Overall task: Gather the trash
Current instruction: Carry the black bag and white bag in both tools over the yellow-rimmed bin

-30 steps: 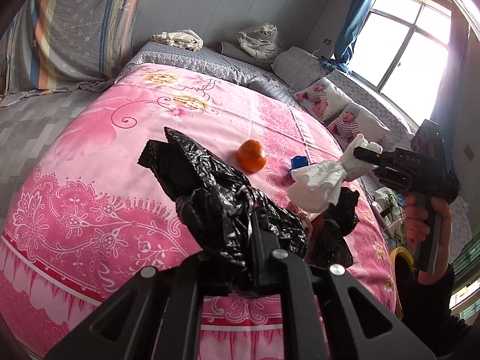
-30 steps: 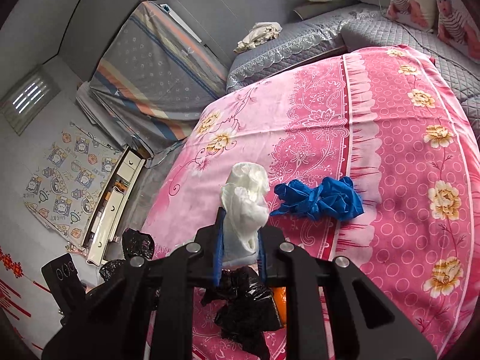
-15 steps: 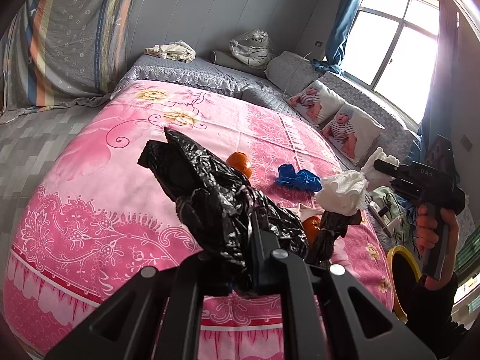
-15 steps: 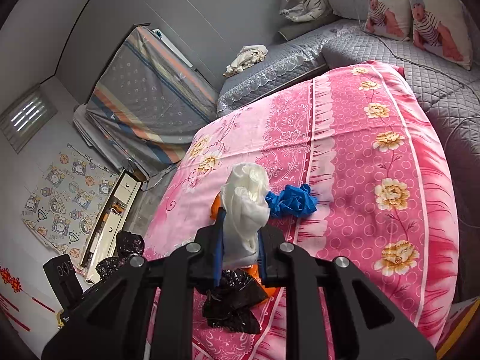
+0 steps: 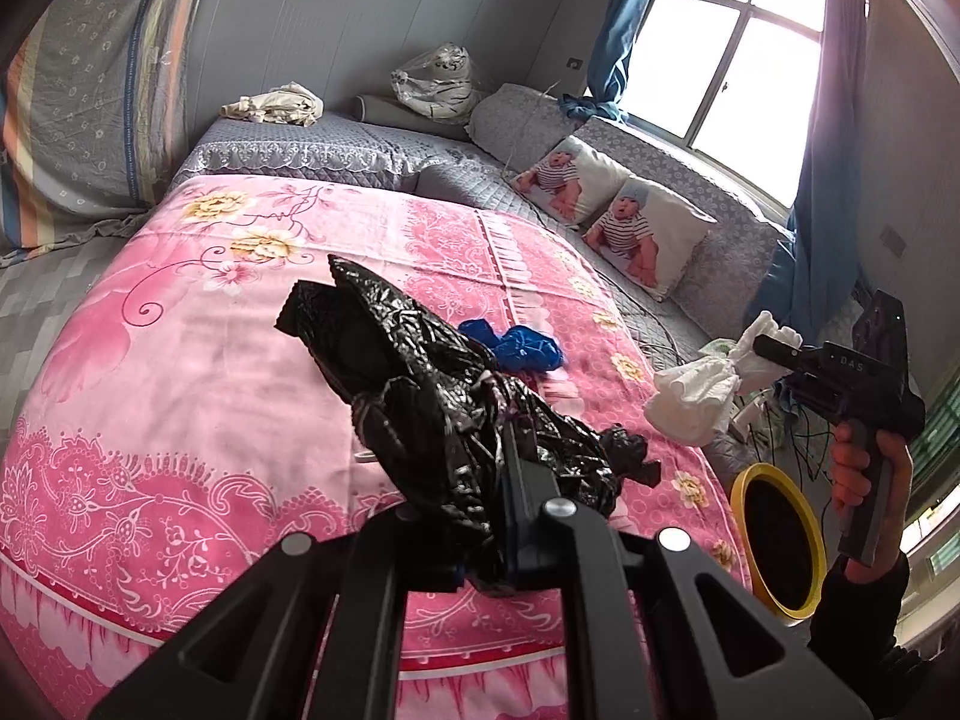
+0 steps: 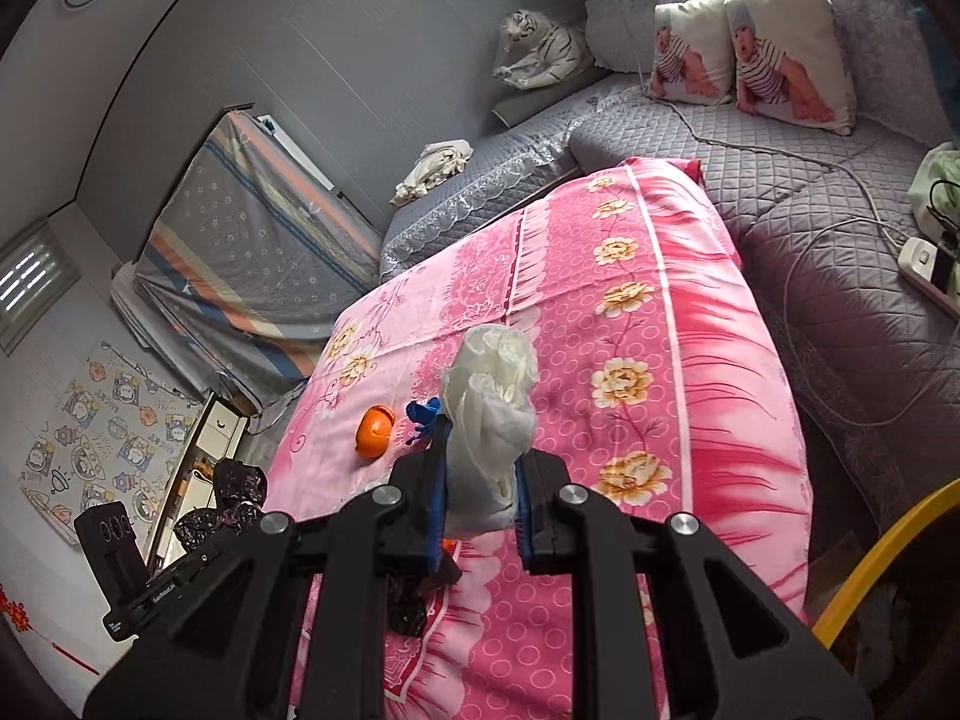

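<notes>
Left wrist view: right tongs [image 5: 757, 353] pinch a white tissue wad [image 5: 696, 399] above and just behind the yellow-rimmed bin [image 5: 774, 540], nearer it than the left tongs [image 5: 507, 516], clamped on black plastic bag [image 5: 432, 396]

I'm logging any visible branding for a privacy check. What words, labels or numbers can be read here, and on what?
"DAS": on the side of the right gripper, in the left wrist view.
A small white label, seemingly beginning "Go", on the left gripper's body: too small to read in full.
Wall poster: cartoon figures only, no legible text.
</notes>
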Action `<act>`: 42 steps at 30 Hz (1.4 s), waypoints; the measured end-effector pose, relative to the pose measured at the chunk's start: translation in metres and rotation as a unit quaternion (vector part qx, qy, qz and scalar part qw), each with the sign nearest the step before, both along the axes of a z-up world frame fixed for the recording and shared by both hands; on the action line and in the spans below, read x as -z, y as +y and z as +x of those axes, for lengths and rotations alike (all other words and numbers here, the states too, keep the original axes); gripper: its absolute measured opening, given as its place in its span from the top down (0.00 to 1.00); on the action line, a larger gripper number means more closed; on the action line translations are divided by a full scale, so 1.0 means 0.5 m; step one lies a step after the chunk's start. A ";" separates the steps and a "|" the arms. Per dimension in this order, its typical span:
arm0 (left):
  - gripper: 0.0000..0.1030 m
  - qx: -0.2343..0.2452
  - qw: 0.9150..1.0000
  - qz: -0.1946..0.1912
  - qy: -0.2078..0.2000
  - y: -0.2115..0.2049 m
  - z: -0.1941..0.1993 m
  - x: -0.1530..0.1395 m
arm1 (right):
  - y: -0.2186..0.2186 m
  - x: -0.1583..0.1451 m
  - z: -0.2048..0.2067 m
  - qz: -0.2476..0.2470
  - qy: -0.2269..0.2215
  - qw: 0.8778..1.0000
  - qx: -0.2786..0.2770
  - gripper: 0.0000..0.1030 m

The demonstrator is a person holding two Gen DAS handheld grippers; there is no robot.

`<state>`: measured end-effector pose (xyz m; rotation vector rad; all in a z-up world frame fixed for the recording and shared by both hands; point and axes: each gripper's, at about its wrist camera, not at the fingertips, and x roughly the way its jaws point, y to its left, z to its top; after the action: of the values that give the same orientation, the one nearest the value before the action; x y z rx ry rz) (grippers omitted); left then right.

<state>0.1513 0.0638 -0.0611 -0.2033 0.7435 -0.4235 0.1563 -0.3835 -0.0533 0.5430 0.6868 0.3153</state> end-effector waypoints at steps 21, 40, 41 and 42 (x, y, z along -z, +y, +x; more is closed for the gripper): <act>0.93 0.148 0.989 0.024 -0.006 -0.268 0.007 -0.017 | -0.243 0.063 -0.189 0.020 0.001 0.989 0.146 0.84; 0.93 0.297 0.954 0.038 0.013 -0.533 -0.028 0.011 | -0.416 0.091 -0.378 0.002 -0.016 0.949 0.314 0.84; 0.93 0.304 0.952 0.039 0.016 -0.545 -0.030 0.014 | -0.421 0.091 -0.384 0.000 -0.016 0.947 0.321 0.84; 0.93 0.312 0.949 0.040 0.019 -0.559 -0.032 0.017 | -0.427 0.093 -0.390 -0.001 -0.016 0.945 0.326 0.84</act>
<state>0.1351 -0.2155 -0.0698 0.1099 0.8559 -0.9905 -0.0386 -0.5971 -0.0998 0.7288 0.4416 -0.2982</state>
